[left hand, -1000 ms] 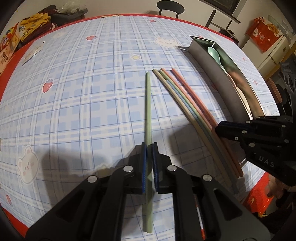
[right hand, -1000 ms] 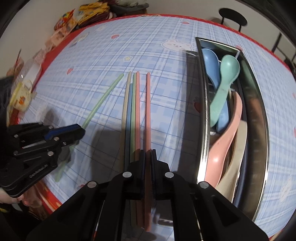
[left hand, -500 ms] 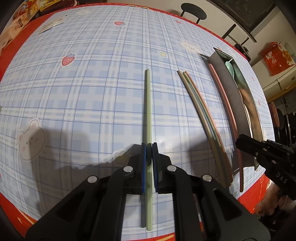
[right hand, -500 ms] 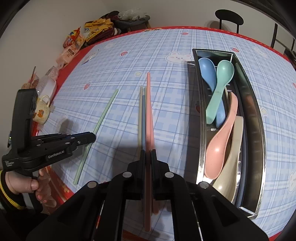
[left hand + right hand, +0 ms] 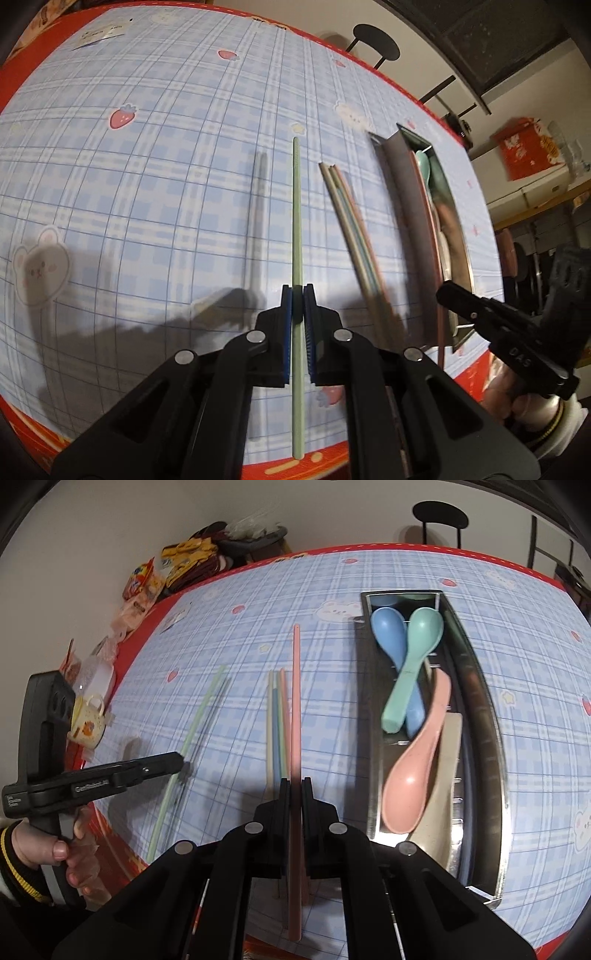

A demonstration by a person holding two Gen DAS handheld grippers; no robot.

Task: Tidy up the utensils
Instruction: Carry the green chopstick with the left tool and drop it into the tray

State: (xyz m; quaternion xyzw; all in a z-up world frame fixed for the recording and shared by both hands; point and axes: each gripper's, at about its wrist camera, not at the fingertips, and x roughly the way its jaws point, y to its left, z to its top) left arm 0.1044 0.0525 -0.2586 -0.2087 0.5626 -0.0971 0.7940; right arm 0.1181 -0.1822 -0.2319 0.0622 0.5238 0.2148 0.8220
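L gripper [image 5: 297, 291] is clamped on a green chopstick [image 5: 296, 221]. The stick runs straight out ahead btw the two blue pads, and its back end pokes out behind the fingers. It is lifted off the table; its dark shadow [image 5: 258, 221] lies on the cloth just to the left.

R gripper [image 5: 294, 784] is pinched tight on a pink chopstick [image 5: 295, 701]. That stick also points straight ahead and sticks out behind the fingers. It is above the other sticks, not lying w/ them.

A small bunch of chopsticks [image 5: 276, 723] lies flat on the table, side by side and touching: cream, blue, green, pink. It sits btw the green stick and the metal tray [image 5: 491, 738], just left of the pink stick in the right wrist view.

The tray is long and shiny, on the right part of the table. In it: a blue spoon [image 5: 388, 635] and a teal spoon [image 5: 413, 657] crossed over each other at the far end, a pink spoon [image 5: 410, 782] nearer w/ its bowl toward the camera, and a cream spoon [image 5: 445, 775] partly under the pink one.

The tablecloth [image 5: 535, 686] is blue check w/ strawberries and bears, red at the edge.

Writing: the L gripper's side has white letters, too blurry to read for sure. The R gripper shows "DAS" in the left wrist view. Snack bags [image 5: 184, 557] lie at the far table edge, words too small. A small cup w/ a picture [image 5: 88, 720] stands near the left edge.
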